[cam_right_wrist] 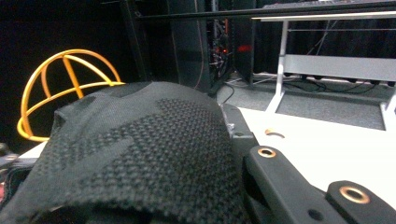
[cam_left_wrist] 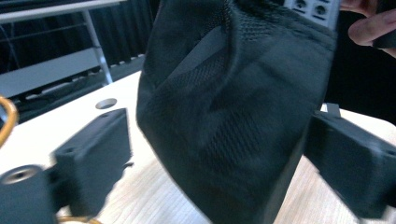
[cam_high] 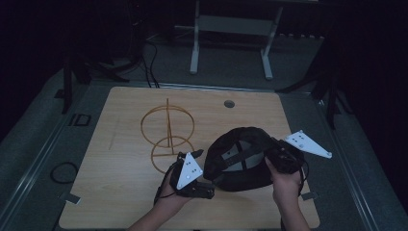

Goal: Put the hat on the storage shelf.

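Room: dark, a white-legged bench behind my table.
Table: pale wood, bare near me.
Stand: gold wire hat form, just left of the cap, likely its destination.
Cap: black mesh, lifted between both tools, underside up.
Left gripper: jaws wide, cap between them.
Right gripper: clamped on the cap's edge, I judge.

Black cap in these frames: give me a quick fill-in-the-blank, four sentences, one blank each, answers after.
1. The black cap is held between ___ grippers.
2. The wire hat stand is ___ in colour.
3. In the high view, the hat stand sits to the ___ of the cap.
4. The left gripper has its jaws on either side of the cap's ___ fabric.

Missing words: two; yellow; left; mesh
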{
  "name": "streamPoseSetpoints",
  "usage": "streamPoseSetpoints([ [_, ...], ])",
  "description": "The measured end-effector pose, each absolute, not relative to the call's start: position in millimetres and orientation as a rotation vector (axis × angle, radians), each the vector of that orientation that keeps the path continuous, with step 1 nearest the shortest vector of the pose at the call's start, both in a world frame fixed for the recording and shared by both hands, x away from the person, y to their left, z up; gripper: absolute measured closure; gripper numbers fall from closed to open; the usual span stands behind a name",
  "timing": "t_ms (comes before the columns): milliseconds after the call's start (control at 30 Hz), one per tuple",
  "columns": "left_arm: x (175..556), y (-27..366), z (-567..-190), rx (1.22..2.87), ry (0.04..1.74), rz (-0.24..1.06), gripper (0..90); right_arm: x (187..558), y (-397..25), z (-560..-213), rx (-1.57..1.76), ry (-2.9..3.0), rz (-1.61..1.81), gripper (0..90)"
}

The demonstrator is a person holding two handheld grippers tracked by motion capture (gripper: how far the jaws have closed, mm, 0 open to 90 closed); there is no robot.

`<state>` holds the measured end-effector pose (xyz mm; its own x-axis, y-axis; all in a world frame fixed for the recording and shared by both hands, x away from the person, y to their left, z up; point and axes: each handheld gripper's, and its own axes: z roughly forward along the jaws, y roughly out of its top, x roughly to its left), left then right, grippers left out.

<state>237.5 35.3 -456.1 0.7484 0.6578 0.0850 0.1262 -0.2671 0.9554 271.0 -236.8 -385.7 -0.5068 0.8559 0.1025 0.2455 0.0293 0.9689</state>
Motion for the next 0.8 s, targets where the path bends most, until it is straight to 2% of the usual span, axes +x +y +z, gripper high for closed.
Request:
streamPoseSetpoints([
  [133,242.0,32.9,-453.3,1.784,0.616,0.578,20.5,267.0,-236.8,-385.4,1.103,1.798,1.514,88.9],
  [200,244.5,32.4,-451.7,1.786,0.627,0.568,31.2,264.7,-237.9,-385.2,1.098,1.805,1.522,88.9],
  [267,246.2,32.5,-449.6,1.772,0.640,0.561,46.1,262.7,-239.4,-385.3,1.102,1.803,1.526,88.9],
  [333,246.7,32.6,-448.5,1.772,0.638,0.565,53.7,262.0,-240.2,-385.6,1.095,1.805,1.523,88.9],
  [367,246.5,31.1,-445.8,1.781,0.629,0.586,53.7,261.2,-240.6,-385.9,1.095,1.805,1.519,88.9],
  [400,246.3,30.9,-444.7,1.782,0.629,0.585,63.7,259.9,-241.7,-386.6,1.097,1.814,1.514,88.9],
  [533,246.5,28.9,-439.7,1.795,0.647,0.609,82.3,257.3,-242.3,-389.2,1.092,1.826,1.503,88.9],
  [600,247.3,27.9,-436.6,1.800,0.669,0.611,85.7,255.6,-241.5,-390.7,1.096,1.830,1.508,88.9],
  [800,247.7,29.4,-427.0,1.781,0.680,0.622,87.0,247.7,-242.7,-393.8,1.090,1.830,1.525,88.8],
])
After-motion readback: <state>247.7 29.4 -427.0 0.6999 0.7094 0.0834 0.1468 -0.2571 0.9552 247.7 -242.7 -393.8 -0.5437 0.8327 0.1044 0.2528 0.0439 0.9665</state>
